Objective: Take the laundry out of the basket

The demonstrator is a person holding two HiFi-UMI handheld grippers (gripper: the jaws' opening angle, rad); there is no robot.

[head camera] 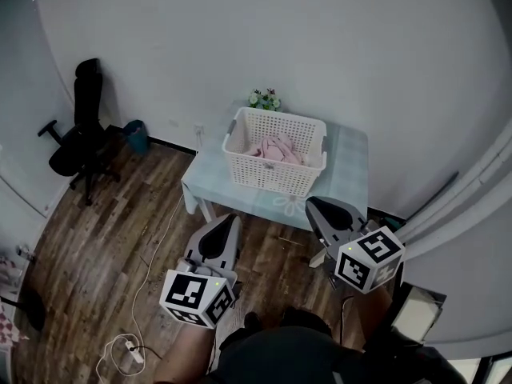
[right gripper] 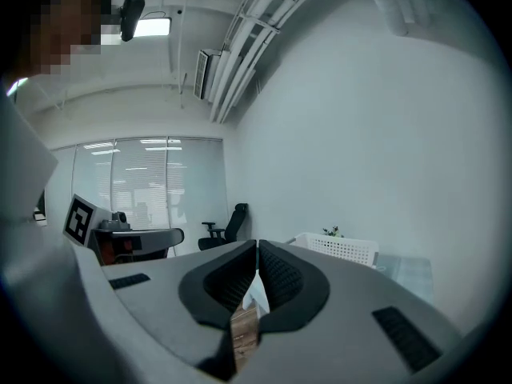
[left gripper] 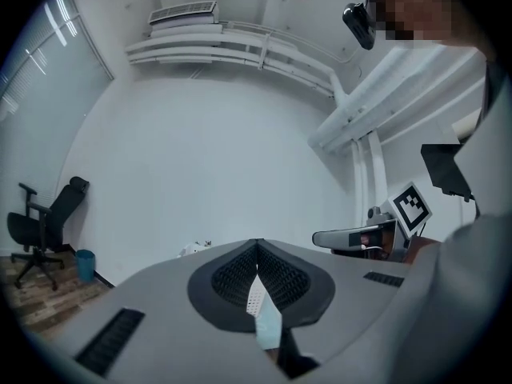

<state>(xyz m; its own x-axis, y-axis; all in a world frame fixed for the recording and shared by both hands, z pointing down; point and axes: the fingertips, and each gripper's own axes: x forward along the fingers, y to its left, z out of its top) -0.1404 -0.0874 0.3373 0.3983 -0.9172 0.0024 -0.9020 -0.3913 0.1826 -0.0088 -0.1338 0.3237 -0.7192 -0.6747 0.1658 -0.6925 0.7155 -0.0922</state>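
Note:
A white plastic laundry basket (head camera: pixel 276 152) stands on a small table with a pale blue cloth (head camera: pixel 352 166). Pink laundry (head camera: pixel 276 147) lies bunched inside it. My left gripper (head camera: pixel 230 218) hangs above the floor just short of the table's near edge, jaws shut and empty. My right gripper (head camera: pixel 314 203) is at the table's near right corner, also shut on nothing. In the right gripper view the basket (right gripper: pixel 340 248) shows ahead to the right of the closed jaws (right gripper: pixel 257 245). The left gripper view shows its jaws (left gripper: pixel 256 243) touching at the tip.
A black office chair (head camera: pixel 80 134) and a blue bin (head camera: pixel 136 135) stand at the left on the wooden floor. A small potted plant (head camera: pixel 265 100) sits behind the basket. A white cable with a power strip (head camera: pixel 128 349) lies on the floor near left.

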